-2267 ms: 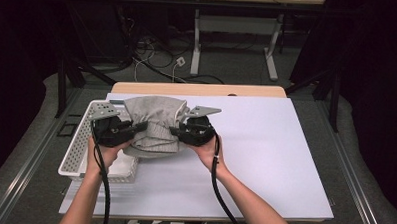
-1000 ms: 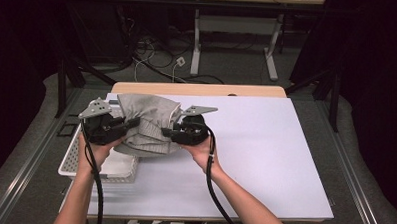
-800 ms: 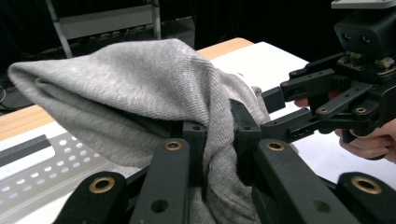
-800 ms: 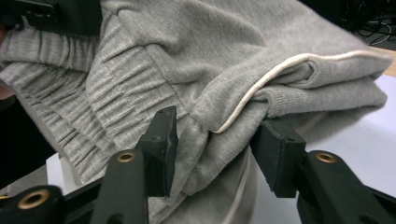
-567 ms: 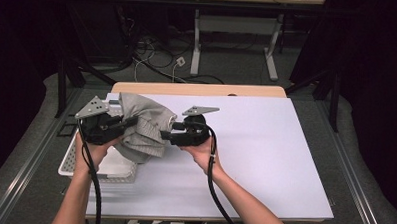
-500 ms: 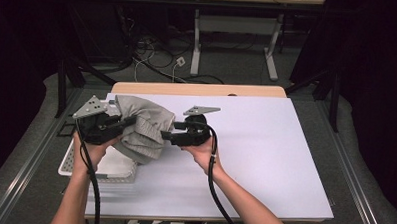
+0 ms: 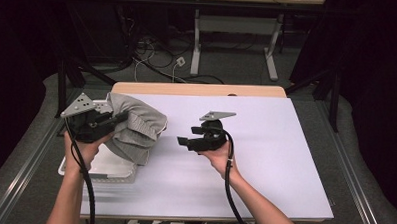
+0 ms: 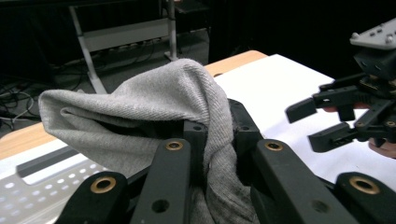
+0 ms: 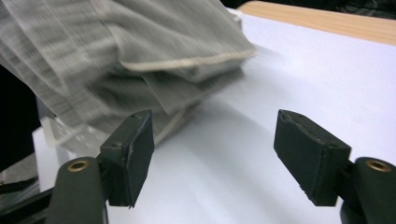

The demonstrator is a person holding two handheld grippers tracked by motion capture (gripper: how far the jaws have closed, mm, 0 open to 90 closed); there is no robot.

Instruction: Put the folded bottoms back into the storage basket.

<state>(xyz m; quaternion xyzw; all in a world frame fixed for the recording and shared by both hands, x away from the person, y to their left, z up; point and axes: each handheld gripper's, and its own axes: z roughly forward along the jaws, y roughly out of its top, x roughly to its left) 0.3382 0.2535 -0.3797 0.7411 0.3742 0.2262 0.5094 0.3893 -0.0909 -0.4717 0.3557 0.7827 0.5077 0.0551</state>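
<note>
A folded grey cloth [image 7: 136, 127] hangs at the table's left side, over the white basket [image 7: 97, 169]. My left gripper [image 7: 117, 118] is shut on it. In the left gripper view the cloth [image 8: 140, 107] drapes over and between that gripper's [image 8: 217, 134] black jaws. My right gripper [image 7: 183, 141] stands apart to the right of the cloth, above the white sheet. Its jaws have just been opening, and nothing is between them. In the right gripper view the cloth [image 9: 116, 46] hangs blurred ahead of the spread right gripper [image 9: 215, 149]. The right gripper [image 8: 313, 126] also appears in the left gripper view.
The white sheet [image 7: 265, 159] covers most of the wooden table [image 7: 197, 89]. The perforated basket [image 8: 32, 186] sits at the table's left edge. Desk legs and cables lie on the dark floor beyond the far edge.
My right gripper has let go of the cloth, opened and drawn away to the right. The left gripper has carried the cloth slightly leftward over the basket.
</note>
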